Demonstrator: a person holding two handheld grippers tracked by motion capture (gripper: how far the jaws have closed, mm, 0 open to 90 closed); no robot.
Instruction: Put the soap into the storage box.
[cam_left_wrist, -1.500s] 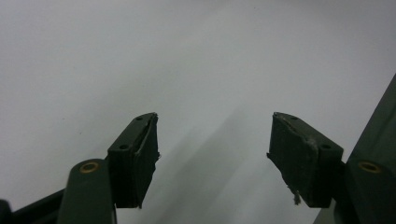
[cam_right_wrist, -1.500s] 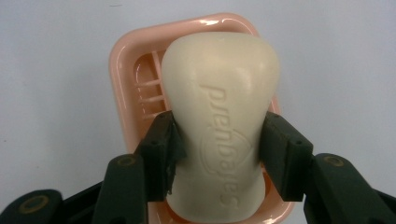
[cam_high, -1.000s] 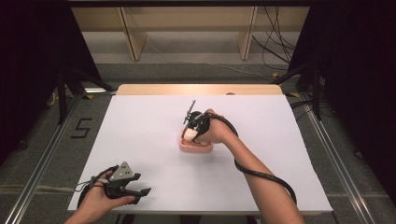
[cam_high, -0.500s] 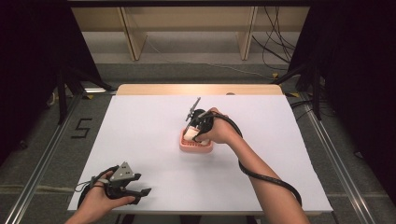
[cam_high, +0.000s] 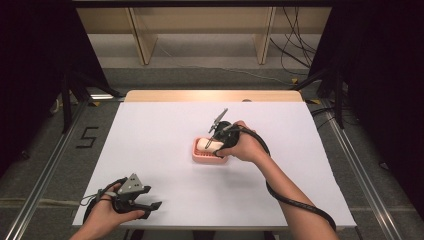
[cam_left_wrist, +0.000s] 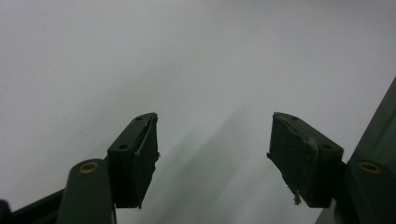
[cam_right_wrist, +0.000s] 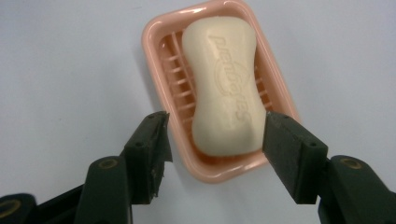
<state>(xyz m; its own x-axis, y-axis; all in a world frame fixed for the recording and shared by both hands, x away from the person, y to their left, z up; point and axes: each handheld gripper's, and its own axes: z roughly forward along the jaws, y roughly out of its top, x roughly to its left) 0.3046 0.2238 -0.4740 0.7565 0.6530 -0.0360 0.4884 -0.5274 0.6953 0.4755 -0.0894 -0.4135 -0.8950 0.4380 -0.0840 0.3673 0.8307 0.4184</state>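
hovering over soap in pink dish; right hand-held gripper just opening

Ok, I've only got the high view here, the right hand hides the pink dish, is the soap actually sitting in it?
Observer: Yes, the soap bar lies flat in the pink soap dish, lettered face up.
Operator: Is the right gripper holding it?
Observer: No. The right gripper has just been opening; its jaws stand apart above the near end of the dish, neither pressing the bar.
Operator: What's inside the dish?
Observer: Raised ribs beside the bar.
Operator: And the left gripper?
Observer: The left gripper is open, with nothing between its jaws but bare white table.
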